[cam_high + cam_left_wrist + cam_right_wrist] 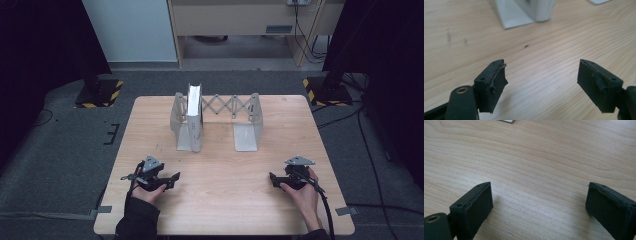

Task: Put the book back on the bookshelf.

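High view: both tongs, left [176,176] and right [271,176], gape over bare table [225,180].

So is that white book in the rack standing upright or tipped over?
Upright: the white book stands on edge against the left end plate of the expanding rack.

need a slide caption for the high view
Two hand-held tongs, left and right, rest open on a wooden table before an expanding metal book rack holding one white book.
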### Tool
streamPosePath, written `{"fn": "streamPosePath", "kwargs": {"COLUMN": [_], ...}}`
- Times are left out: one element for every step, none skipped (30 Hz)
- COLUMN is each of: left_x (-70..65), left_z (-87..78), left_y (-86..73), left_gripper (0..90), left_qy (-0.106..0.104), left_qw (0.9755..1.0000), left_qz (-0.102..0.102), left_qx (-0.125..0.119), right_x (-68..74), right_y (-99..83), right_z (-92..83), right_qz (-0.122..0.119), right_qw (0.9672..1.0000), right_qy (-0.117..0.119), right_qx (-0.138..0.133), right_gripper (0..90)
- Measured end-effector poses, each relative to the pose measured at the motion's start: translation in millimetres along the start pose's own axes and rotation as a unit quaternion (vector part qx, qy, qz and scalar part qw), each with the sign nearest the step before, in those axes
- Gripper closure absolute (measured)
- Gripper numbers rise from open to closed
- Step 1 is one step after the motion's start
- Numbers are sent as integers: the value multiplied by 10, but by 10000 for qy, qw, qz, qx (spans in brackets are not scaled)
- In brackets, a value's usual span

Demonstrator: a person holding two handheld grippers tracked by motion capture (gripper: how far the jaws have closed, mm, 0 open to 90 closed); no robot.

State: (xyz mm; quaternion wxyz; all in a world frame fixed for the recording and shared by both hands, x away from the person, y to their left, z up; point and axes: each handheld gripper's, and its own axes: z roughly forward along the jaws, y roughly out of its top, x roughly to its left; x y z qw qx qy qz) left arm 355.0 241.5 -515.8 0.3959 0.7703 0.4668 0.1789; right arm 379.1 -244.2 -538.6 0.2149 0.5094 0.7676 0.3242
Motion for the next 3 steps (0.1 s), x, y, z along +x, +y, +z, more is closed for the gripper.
{"fn": "streamPosePath", "kwargs": {"left_x": [30, 59, 89], "left_z": [-4, -3, -6], "left_y": [-23, -44, -61], "left_gripper": [220, 219, 213], "left_qy": [56, 116, 168], "left_qw": [10000, 9998, 9996], "left_qz": [3, 6, 14], "left_qx": [82, 143, 221], "right_x": [1, 2, 6], "right_y": [-1, -2, -5], "right_z": [-1, -6, -8], "right_qz": [-2, -5, -9], "right_qw": [10000, 10000, 10000], "right_qy": [-2, 9, 1], "right_qx": [-8, -1, -18], "right_gripper": [81, 86, 92]}}
